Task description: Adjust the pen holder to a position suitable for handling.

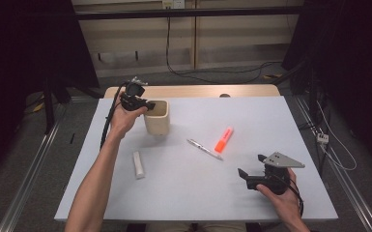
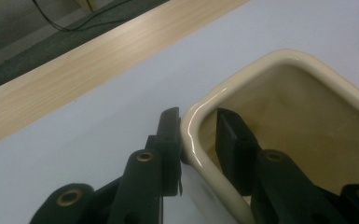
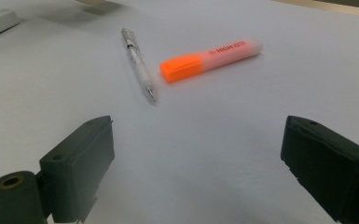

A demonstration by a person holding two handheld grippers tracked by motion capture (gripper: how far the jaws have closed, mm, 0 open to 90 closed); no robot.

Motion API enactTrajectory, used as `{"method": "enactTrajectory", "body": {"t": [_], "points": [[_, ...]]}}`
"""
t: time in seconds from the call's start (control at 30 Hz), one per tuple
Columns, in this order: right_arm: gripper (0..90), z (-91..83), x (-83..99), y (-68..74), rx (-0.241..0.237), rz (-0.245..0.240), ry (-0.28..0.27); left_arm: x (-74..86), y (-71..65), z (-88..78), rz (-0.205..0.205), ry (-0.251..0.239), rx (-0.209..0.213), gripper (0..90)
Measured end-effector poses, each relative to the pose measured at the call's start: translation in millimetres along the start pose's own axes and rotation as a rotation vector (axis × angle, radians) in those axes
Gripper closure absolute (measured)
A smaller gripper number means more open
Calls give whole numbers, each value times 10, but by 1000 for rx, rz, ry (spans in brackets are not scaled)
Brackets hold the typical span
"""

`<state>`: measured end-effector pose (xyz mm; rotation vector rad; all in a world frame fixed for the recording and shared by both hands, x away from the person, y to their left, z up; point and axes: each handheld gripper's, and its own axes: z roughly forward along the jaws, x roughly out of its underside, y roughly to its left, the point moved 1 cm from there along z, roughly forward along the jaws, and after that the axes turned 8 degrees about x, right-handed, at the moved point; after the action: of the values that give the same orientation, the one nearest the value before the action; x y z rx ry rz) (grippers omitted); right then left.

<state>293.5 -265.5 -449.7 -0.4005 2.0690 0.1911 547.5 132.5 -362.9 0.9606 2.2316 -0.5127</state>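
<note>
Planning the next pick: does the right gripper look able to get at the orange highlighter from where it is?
Probably yes. The right gripper has its jaws open, and bare table lies between it and the orange highlighter; the pen lies beside it, apart.

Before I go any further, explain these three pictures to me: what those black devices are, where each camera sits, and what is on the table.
A person sits at a pale table holding a hand-operated claw in each hand; no robot arm is involved. The wide picture comes from a fixed camera overhead. The other two come from small cameras riding on each claw, looking along its two black jaws.

The left claw is closed on the wall of a cream cup, one jaw outside the rim, one inside. The right claw is open with nothing between its jaws, low over the table.

Lying loose are a silver pen, an orange highlighter and a small white tube.
</note>
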Motion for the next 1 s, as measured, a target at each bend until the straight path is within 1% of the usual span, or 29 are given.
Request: {"method": "enactTrajectory", "body": {"t": [0.13, 0.23, 0.33, 0.5, 0.57, 0.67, 0.7, 0.83, 0.93, 1.0], "points": [[94, 0, 1, -5, 0, -2, -2, -93, -126, 26, 15, -12, 24, 717], [94, -5, 2, -5, -1, -1, -2, -158, -216, 60, 24, -18, 29, 717], [94, -21, 4, -4, 0, 3, -4, -202, -291, 113, 23, -19, 43, 717], [93, -28, 7, -20, 3, 3, -5, -276, -409, 213, 24, -19, 49, 717], [94, -29, 6, -18, 2, 3, -5, -313, -447, 238, 31, -13, 57, 717], [94, -30, 6, -13, 0, 0, -6, -372, -509, 282, 33, -17, 63, 717], [94, -30, 6, -13, 0, -1, -6, -391, -527, 300, 25, -22, 64, 717], [94, -35, 8, -11, -2, 0, -6, -464, -602, 371, 33, -20, 73, 716], [94, -39, 11, -15, -3, 0, -6, -510, -645, 440, 37, -16, 69, 717], [94, -42, 13, -21, -2, 5, -6, -536, -659, 486, 31, -18, 73, 717]]}}
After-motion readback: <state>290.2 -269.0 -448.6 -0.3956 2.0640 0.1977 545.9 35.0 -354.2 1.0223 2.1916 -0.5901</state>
